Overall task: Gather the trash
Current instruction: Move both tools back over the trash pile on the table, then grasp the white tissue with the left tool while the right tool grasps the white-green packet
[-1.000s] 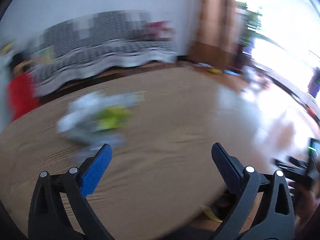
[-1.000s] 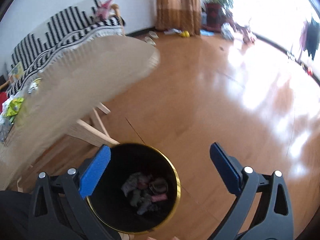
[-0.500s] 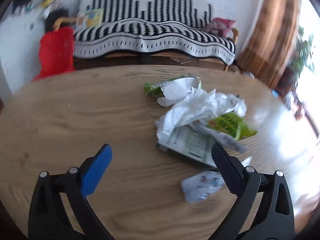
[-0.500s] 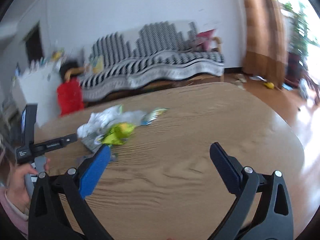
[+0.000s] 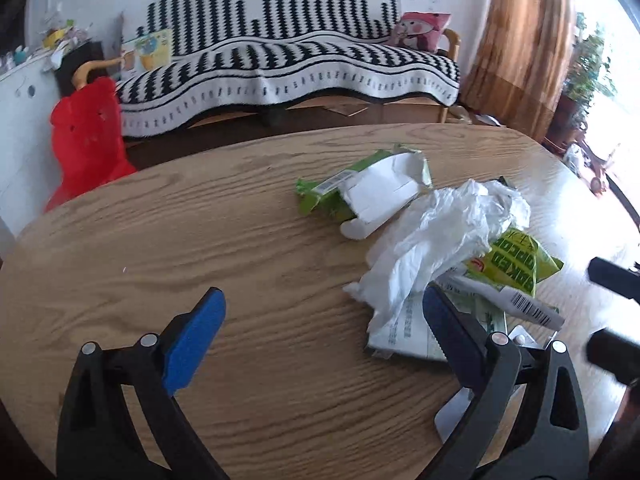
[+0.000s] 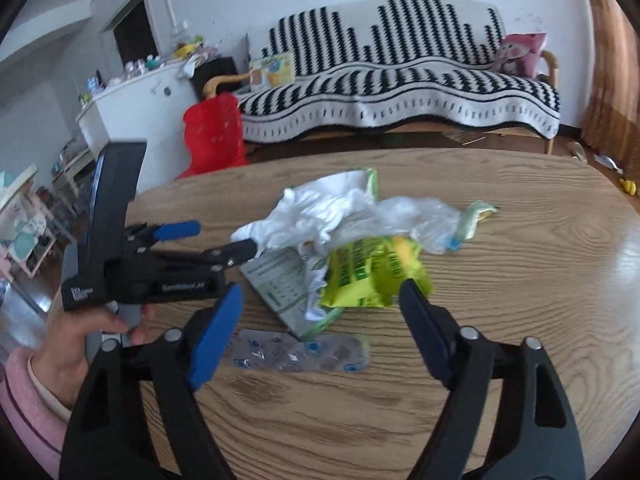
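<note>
A heap of trash lies on the wooden table [image 5: 200,240]: a crumpled white plastic bag [image 5: 444,236], a yellow-green snack wrapper [image 5: 520,264], a torn green and white carton [image 5: 368,188], a printed paper box [image 5: 408,332]. In the right wrist view the same bag [image 6: 320,212], wrapper [image 6: 372,276] and a blister pack [image 6: 300,354] show. My left gripper [image 5: 324,324] is open and empty, its right finger at the heap's near edge. My right gripper [image 6: 320,316] is open and empty, hovering just before the wrapper and blister pack. The left gripper [image 6: 216,240] also shows there, open.
A striped sofa [image 5: 280,56] stands behind the table, with a red bag [image 5: 86,136] to its left and a white cabinet [image 6: 136,108] further left. A brown curtain [image 5: 524,40] hangs at the right. The table's edge [image 6: 600,184] curves round on the right.
Both grippers have swung from the floor and trash bin to the table. They now hover close to the trash heap, both open and empty as before.
</note>
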A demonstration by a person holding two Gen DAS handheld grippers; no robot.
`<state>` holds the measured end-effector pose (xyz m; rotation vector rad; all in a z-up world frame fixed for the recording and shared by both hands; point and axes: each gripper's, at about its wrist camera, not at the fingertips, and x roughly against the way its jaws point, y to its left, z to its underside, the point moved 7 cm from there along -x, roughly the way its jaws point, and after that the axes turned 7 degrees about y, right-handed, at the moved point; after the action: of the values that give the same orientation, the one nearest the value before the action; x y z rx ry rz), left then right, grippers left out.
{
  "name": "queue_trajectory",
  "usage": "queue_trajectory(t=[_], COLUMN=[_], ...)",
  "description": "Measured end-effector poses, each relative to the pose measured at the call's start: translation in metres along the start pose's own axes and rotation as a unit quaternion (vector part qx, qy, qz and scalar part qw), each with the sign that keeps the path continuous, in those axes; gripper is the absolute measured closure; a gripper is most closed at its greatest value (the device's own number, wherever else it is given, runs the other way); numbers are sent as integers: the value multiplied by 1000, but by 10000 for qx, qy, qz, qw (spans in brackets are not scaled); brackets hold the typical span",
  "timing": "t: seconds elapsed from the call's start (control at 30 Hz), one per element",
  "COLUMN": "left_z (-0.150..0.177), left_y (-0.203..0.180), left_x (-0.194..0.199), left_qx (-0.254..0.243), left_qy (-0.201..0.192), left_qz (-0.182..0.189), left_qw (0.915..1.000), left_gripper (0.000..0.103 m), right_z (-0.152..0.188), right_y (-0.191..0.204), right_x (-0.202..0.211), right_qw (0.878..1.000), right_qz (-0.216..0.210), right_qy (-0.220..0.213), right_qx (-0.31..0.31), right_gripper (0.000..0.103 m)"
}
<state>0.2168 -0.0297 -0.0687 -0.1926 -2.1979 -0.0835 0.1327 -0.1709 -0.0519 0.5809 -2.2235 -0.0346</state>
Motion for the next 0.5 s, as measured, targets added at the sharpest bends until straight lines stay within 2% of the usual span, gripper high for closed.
queue_trajectory(t=[0.07, 0.13, 0.17, 0.2, 0.23, 0.3, 0.33, 0.37, 0.4, 0.43, 0.5], left_z=[-2, -4, -4, -6, -8, -9, -9, -8, -8, -7, -9], left_y=[-6, -13, -16, -20, -22, -29, -33, -37, -39, -40, -39], left_x=[-3, -9, -10, -12, -14, -21, -25, -29, -29, -28, -18], left_qx=[-100, -186, -228, -284, -327, -468, -557, -630, -627, -587, -481], left_qy=[4, 32, 26, 2, -21, 65, 127, 180, 181, 139, -4], left_qz=[41, 160, 202, 230, 228, 281, 287, 306, 349, 399, 487], left_qw=[9999, 9997, 9995, 9993, 9992, 9985, 9980, 9974, 9973, 9974, 9977], left_gripper=[7, 7, 7, 13, 19, 55, 65, 84, 91, 92, 95], right_z=[0, 3, 3, 3, 3, 4, 4, 5, 5, 5, 4], right_y=[4, 10, 12, 14, 14, 10, 9, 7, 6, 4, 2], right_x=[-7, -13, -17, -21, -25, -33, -36, -38, -38, -37, -31], right_qw=[9999, 9996, 9994, 9992, 9990, 9988, 9987, 9986, 9985, 9985, 9990], right_qz=[-102, -159, -201, -208, -189, -192, -188, -201, -236, -269, -285], right_qy=[100, 195, 242, 311, 362, 443, 477, 496, 490, 459, 307], right_qx=[24, 108, 133, 158, 161, 97, 71, 20, -30, -85, -144], right_gripper=[43, 59, 63, 68, 69, 74, 81, 85, 91, 95, 96])
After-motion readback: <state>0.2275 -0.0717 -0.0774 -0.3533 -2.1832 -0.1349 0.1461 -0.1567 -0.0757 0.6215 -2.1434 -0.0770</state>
